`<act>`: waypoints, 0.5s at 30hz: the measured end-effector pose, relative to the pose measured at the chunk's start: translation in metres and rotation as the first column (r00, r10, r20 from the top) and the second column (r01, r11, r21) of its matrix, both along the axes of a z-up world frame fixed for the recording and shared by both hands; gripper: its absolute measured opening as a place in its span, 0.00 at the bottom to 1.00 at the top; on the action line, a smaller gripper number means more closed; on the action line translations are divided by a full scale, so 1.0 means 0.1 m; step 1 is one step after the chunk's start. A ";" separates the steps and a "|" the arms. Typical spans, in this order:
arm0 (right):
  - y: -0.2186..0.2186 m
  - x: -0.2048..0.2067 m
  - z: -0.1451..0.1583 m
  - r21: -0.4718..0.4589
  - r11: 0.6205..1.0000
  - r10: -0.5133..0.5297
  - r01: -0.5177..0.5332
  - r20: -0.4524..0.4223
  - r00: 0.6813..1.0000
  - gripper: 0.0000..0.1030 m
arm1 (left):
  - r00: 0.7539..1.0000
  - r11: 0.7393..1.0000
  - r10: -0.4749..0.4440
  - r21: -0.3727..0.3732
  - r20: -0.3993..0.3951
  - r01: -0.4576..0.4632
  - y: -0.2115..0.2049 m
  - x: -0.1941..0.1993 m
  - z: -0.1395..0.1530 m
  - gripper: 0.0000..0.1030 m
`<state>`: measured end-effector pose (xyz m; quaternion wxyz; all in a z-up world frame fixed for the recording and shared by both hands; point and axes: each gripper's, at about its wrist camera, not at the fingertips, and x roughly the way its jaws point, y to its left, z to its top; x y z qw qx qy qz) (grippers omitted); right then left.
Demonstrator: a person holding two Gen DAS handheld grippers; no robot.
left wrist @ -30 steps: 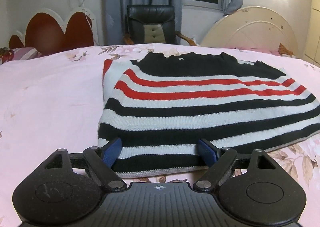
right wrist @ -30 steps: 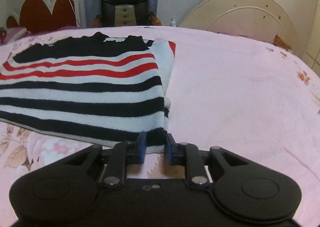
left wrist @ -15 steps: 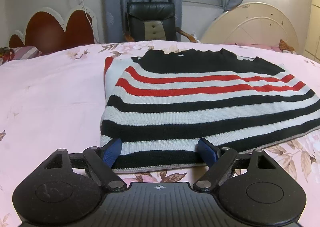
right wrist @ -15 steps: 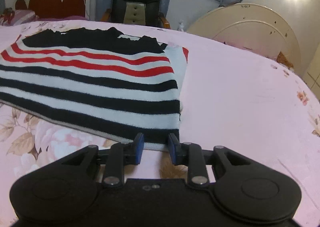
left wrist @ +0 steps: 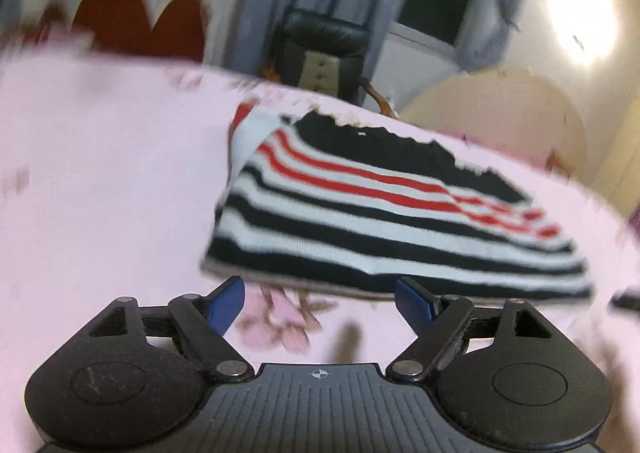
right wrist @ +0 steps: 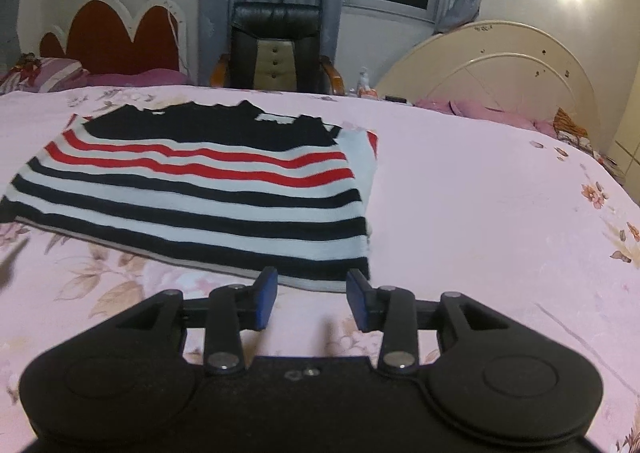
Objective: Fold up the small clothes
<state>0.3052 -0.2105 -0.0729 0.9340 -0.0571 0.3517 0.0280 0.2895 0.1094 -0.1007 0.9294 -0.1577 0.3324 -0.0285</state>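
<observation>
A folded sweater (right wrist: 208,193) with black, white and red stripes lies flat on the pink floral bedspread (right wrist: 480,213). It also shows in the blurred, tilted left wrist view (left wrist: 380,213). My left gripper (left wrist: 320,299) is open and empty, just short of the sweater's near hem. My right gripper (right wrist: 311,291) is open and empty, its blue pads just in front of the sweater's near right corner, not touching it.
A black leather chair (right wrist: 276,49) stands beyond the bed's far edge. A red scalloped headboard (right wrist: 120,37) with pillows is at the far left. A cream round headboard (right wrist: 500,69) leans at the far right. Bare bedspread lies right of the sweater.
My right gripper opened, let go of the sweater's corner and drew back. My left gripper pulled back from the hem and tilted, blurring its view.
</observation>
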 end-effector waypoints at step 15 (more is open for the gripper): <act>0.18 0.46 0.21 0.296 0.954 0.060 -0.050 -0.026 0.998 0.36 | 0.948 0.786 0.306 -0.539 -0.090 -0.305 0.51 0.45 -0.57 0.57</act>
